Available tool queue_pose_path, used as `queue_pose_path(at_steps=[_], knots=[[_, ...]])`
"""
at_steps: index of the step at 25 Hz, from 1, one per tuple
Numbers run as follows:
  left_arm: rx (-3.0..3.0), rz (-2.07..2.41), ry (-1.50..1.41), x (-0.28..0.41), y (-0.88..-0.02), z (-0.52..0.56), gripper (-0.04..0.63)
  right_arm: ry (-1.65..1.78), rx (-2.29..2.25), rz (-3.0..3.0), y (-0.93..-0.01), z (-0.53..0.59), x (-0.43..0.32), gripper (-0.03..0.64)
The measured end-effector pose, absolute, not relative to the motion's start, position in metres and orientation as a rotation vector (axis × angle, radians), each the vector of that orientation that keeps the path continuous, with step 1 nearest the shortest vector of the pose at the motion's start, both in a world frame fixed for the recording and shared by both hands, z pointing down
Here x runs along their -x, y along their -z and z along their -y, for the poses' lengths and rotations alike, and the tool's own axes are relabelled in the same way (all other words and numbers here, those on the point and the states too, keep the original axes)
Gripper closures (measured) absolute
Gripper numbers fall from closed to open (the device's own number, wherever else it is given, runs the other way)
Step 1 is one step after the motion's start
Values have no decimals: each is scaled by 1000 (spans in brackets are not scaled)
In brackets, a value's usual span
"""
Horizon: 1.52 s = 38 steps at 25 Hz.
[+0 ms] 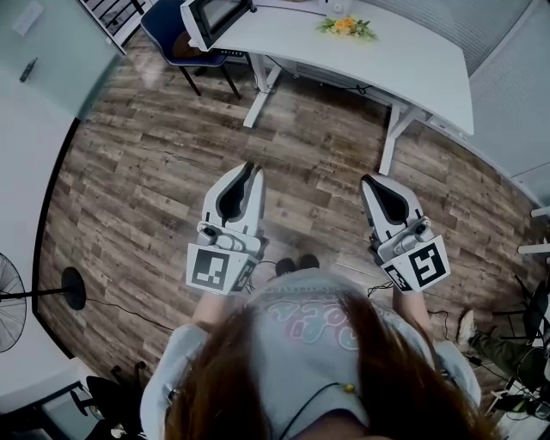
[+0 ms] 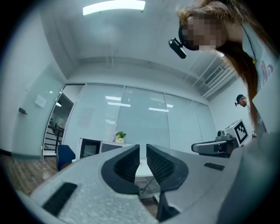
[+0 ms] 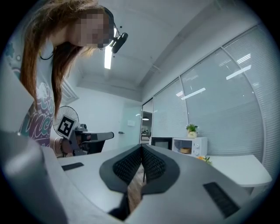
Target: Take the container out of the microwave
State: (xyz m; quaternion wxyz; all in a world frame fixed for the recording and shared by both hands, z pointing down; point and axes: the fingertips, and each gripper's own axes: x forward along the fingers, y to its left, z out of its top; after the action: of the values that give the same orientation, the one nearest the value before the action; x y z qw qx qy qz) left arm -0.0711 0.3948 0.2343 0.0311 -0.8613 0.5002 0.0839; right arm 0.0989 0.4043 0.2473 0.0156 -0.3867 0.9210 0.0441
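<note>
The white microwave stands on the far left end of a white desk, its door swung open. In the right gripper view the microwave shows a tan container inside its lit cavity. My left gripper and right gripper are held side by side over the wooden floor, well short of the desk. Both are shut with nothing between the fingers. The left gripper points at the desk. The right gripper points left of the microwave.
A small potted plant sits on top of the microwave, and yellow flowers lie on the desk. A blue chair stands by the desk's left end. A floor fan is at the left wall.
</note>
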Motion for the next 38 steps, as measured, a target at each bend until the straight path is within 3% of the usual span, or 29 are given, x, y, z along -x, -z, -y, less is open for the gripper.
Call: queue_pose_path(at_steps=[3,5,9,14,38], knots=[[2638,-1591,-273,78,-235,-392,542,-141,1163,-2807,-237,-408,-102,606],[2639,-1587,-248,78,-236,-390,443,-130,1129,-2769,-231,-409,-105,537],[2627,-1568,-233,74,-233,-393,394,-133,1173,-2744,-231,-408,-112,374],[2634,-1512,-231,67,-228,-397,333,-100,1264,-2685,-234,-404,-125,290],[2673,-1417,-275,94,-230,-404,314,-65,1254,-2733,-239,-410,-76,269]])
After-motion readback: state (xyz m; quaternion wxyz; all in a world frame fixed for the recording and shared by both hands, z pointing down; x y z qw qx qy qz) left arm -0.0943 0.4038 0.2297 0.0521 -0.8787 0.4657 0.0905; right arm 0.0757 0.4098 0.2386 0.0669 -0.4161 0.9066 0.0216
